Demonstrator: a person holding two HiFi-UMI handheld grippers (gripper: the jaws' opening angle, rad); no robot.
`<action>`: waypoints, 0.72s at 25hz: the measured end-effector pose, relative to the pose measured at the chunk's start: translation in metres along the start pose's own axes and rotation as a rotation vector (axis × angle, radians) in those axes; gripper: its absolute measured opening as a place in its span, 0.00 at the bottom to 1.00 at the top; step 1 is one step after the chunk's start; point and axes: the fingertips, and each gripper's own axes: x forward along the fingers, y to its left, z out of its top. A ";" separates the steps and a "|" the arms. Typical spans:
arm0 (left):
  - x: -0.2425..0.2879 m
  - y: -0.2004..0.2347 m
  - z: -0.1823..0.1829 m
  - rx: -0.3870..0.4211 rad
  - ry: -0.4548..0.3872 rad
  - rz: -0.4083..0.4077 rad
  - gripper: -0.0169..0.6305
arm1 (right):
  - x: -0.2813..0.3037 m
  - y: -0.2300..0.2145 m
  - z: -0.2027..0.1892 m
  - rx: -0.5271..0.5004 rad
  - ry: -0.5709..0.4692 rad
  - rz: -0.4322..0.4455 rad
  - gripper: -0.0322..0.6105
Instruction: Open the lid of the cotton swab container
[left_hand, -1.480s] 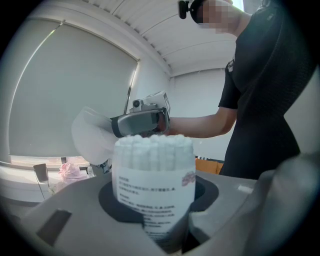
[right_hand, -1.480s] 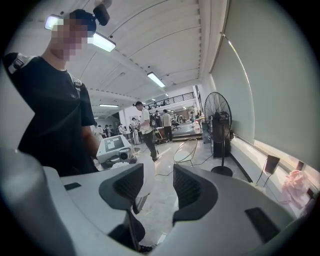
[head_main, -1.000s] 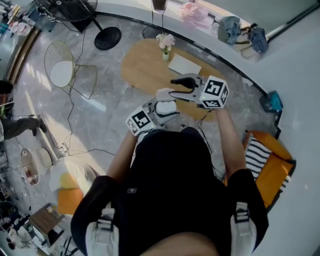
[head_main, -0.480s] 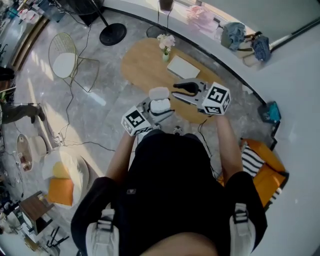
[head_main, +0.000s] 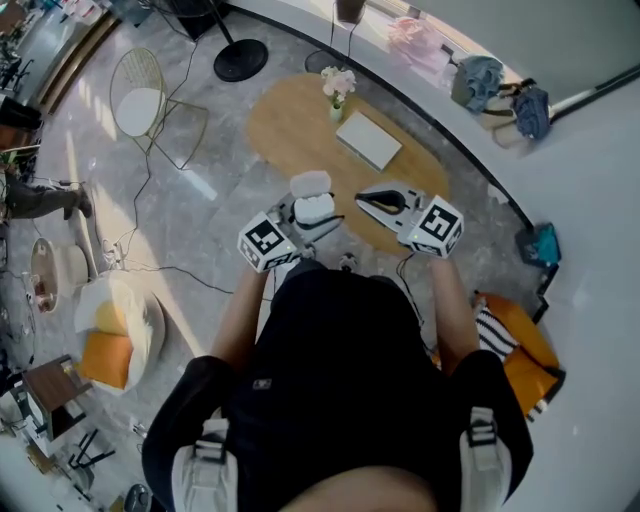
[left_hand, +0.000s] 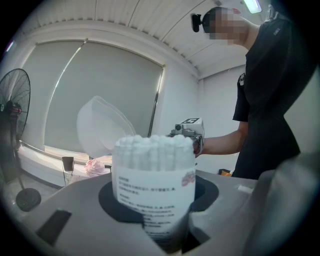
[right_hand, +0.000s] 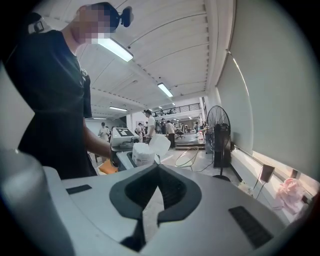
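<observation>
The cotton swab container (left_hand: 154, 186) is a clear tub with a printed label, packed with white swabs (left_hand: 152, 149). My left gripper (left_hand: 155, 220) is shut on its body and holds it upright. Its translucent lid (left_hand: 102, 125) stands flipped back on its hinge. In the head view the container (head_main: 316, 209) and its lid (head_main: 310, 183) sit in the left gripper (head_main: 305, 218) in front of the person. My right gripper (head_main: 364, 199) hovers to the right, apart from the container. Its jaws are closing fully together with nothing between them (right_hand: 157, 170).
Below lies an oval wooden table (head_main: 300, 130) with a white flat slab (head_main: 368, 140) and a small flower vase (head_main: 337, 95). A wire chair (head_main: 150, 105) and a fan base (head_main: 240, 60) stand on the marble floor. An orange cushion (head_main: 520, 350) is at the right.
My right gripper has drawn back to the right from the lid, and its jaws have come together. The lid stays flipped open. The left gripper keeps its hold.
</observation>
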 end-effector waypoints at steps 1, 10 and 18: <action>0.002 -0.001 -0.001 -0.003 -0.002 0.014 0.32 | -0.005 0.000 -0.004 0.008 -0.006 -0.002 0.04; 0.000 -0.016 -0.012 -0.033 0.001 0.094 0.32 | -0.023 0.008 -0.026 0.044 -0.024 0.003 0.04; 0.005 -0.028 -0.009 -0.024 0.023 0.111 0.32 | -0.031 0.013 -0.036 0.064 -0.015 -0.003 0.04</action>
